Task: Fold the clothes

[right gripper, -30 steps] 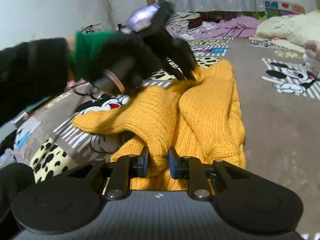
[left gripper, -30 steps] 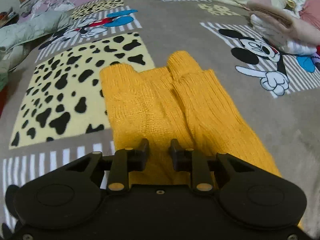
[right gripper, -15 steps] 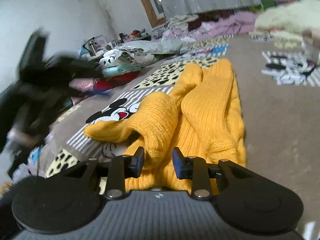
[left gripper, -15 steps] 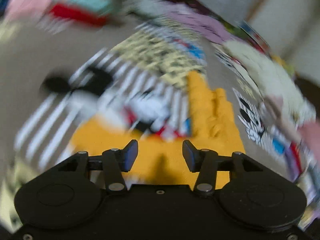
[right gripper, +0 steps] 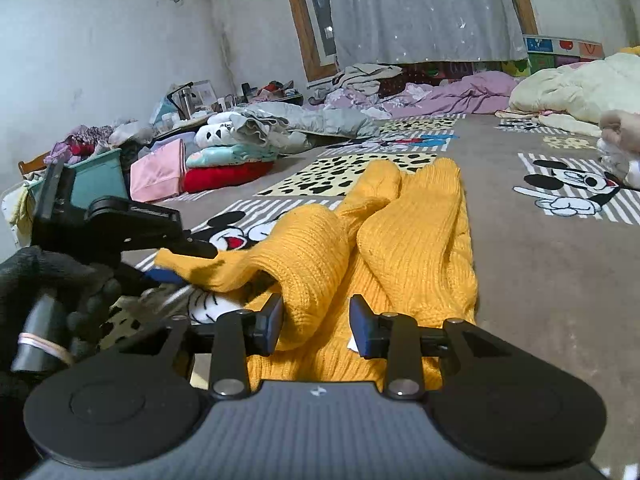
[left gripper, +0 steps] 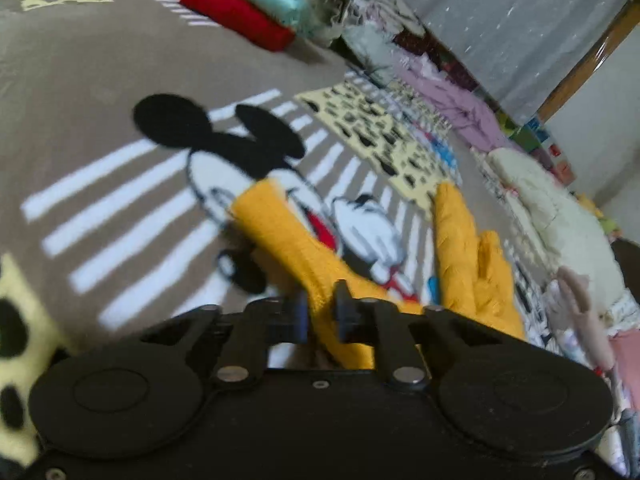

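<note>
A mustard-yellow knitted sweater [right gripper: 416,240] lies partly folded on a grey cartoon-print blanket [right gripper: 560,280]. One sleeve [left gripper: 280,232] stretches out to the left across the mouse print. My left gripper [left gripper: 322,312] is shut on that sleeve near its cuff. In the right wrist view the left gripper [right gripper: 200,250] shows at the left, held by a black-gloved hand [right gripper: 52,280], pinching the sleeve end. My right gripper [right gripper: 316,324] hovers over the sweater's near edge. Its jaws are opening, and a raised fold of knit sits loosely between them.
Folded clothes, red and teal [right gripper: 228,172], and a pink piece [right gripper: 156,176] are stacked at the left beside a teal box [right gripper: 100,176]. Crumpled bedding [right gripper: 576,88] and more garments [left gripper: 580,308] lie at the right. A curtained window [right gripper: 420,8] is behind.
My left gripper swung from the folded sleeves to the outstretched sleeve, opened, then shut on it. The right gripper stayed in place while its jaws widened off the knit.
</note>
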Demonstrator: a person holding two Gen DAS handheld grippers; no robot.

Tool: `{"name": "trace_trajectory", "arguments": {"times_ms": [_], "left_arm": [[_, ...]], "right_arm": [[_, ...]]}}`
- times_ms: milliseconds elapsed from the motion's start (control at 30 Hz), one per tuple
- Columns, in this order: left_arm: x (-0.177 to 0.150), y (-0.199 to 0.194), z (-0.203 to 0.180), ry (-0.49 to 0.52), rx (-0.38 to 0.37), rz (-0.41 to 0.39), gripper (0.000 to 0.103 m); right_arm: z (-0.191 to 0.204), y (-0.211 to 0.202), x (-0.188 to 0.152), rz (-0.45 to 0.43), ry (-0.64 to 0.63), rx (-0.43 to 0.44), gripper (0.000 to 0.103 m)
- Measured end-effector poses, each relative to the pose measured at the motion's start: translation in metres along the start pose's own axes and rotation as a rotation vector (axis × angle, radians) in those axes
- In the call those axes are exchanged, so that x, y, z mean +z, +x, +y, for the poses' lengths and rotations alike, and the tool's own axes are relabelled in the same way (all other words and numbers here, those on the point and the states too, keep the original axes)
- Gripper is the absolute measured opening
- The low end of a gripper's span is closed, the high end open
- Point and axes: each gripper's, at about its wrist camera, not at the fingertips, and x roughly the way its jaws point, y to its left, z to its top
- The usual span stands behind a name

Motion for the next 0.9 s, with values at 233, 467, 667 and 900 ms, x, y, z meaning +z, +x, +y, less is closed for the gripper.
{"name": "trace_trajectory", "arguments": {"times_ms": [233,467,667,900], "left_arm": [[0.022,-0.032,-0.073,0.234,-0.152,-0.076,0.007],[0.024,-0.04,-0.185,0.496,-0.317,-0.059,0.006],[-0.006,-0.018,-0.255,0.668,-0.374,0.025,0.007],[-0.018,-0.002,-0.257,0.755,-0.451,0.092,0.058]], "right_arm": [[0.002,0.005,-0.001,-0.001,-0.039,0.01,0.039],[0.005,-0.001,0.003,-0.037,-0.054,-0.006,0.044],[-0.007,-0.01,0.01,-0.108,-0.031,-0.04,0.056],[-0.049,-0.001,0.018,-0.157,0.13,-0.061,0.058]]}}
